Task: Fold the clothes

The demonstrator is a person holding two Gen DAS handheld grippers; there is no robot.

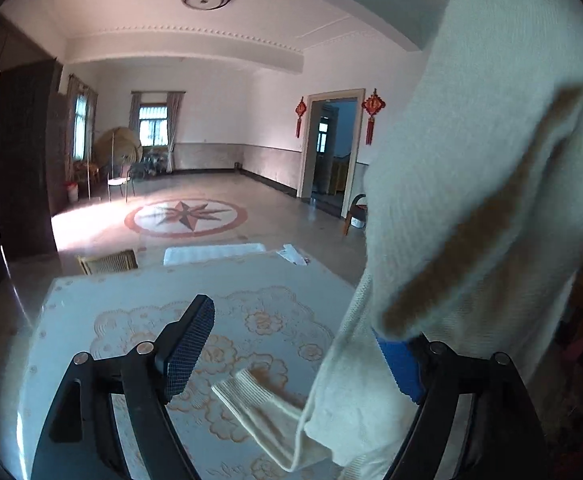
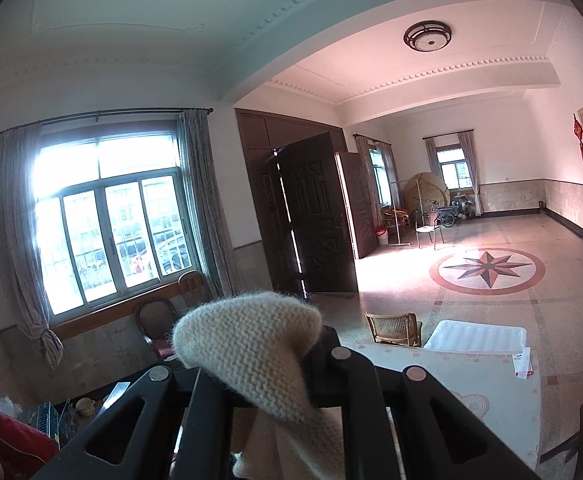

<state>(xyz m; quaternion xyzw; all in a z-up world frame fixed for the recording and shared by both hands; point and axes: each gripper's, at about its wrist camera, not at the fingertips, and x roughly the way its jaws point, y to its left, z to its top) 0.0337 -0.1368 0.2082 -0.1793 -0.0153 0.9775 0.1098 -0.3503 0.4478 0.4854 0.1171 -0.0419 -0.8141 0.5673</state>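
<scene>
A flowered tablecloth [image 1: 139, 312] covers the table. Your left gripper [image 1: 295, 356] stands apart, the cream sweater [image 1: 471, 184] hanging against its right finger, cuff on the cloth. Your right gripper [image 2: 287, 356] is clamped on a sweater fold.

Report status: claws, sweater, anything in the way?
Left claw open, sweater draped against one finger. Right claw shut on a sweater fold, garment hanging above the table. No obstruction in view.
</scene>
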